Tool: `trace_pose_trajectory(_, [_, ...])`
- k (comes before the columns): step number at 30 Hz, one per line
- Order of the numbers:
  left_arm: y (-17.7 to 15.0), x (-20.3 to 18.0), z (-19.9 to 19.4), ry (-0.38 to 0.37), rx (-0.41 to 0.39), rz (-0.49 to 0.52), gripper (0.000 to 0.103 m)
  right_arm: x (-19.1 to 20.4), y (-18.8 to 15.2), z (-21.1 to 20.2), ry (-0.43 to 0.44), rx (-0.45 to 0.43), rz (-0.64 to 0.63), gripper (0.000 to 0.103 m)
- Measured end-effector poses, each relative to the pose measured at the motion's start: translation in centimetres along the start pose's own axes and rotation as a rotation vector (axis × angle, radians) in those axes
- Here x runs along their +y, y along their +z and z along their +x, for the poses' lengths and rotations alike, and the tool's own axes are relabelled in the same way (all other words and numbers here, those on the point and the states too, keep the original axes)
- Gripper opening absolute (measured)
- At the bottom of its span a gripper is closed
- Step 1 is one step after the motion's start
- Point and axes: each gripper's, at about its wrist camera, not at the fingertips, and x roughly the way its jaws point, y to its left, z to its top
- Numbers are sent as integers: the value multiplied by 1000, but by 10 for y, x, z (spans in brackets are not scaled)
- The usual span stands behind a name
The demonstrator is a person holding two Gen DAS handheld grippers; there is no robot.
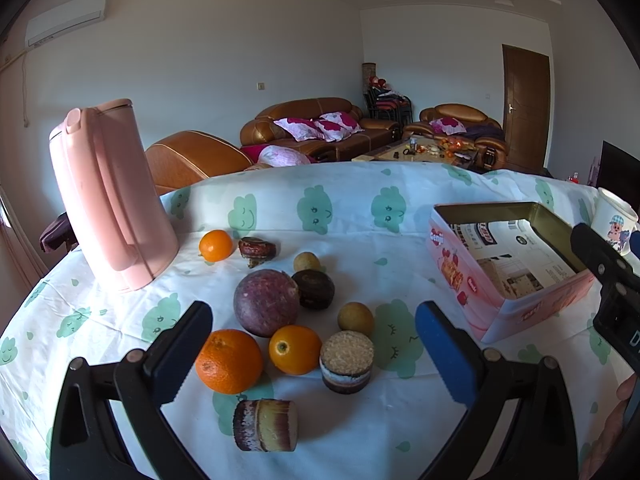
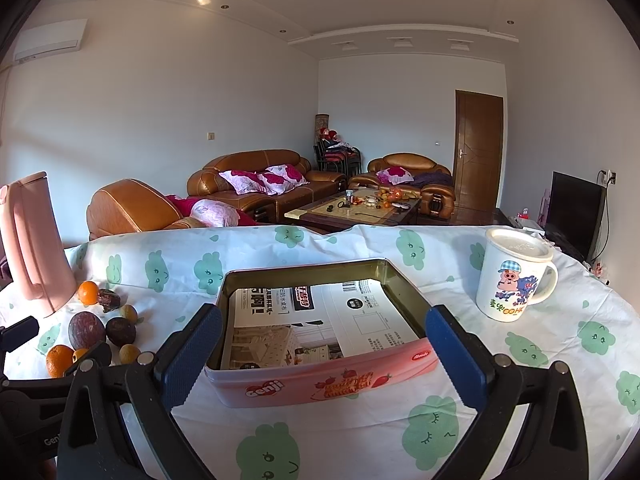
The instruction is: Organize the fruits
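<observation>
Right wrist: pink tin (image 2: 320, 384), "Genji" lettering

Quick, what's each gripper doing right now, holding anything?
Left gripper: open, holding nothing, above the fruits.
Right gripper: open, holding nothing, facing the tin box.

A home living room. Brown leather sofas (image 2: 256, 178) with flowered pillows (image 2: 264, 180) ring a low coffee table (image 2: 352, 210) strewn with small things, perhaps fruit. A wooden door (image 2: 478, 150), a wall air conditioner (image 2: 50, 40) and a dark television (image 2: 576, 210) show too. Nearest, a bench (image 2: 360, 432) wears a cloud-print cloth.
</observation>
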Motion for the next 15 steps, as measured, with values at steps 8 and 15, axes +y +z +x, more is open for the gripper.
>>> trace_pose_trajectory(8, [-1,0,1,-2,-1,4,103,0,0,0,-2,0,-2,102])
trace_pose_trajectory(15, [-2,-2,0,-3,-1,6,103,0,0,0,0,3,-1,102])
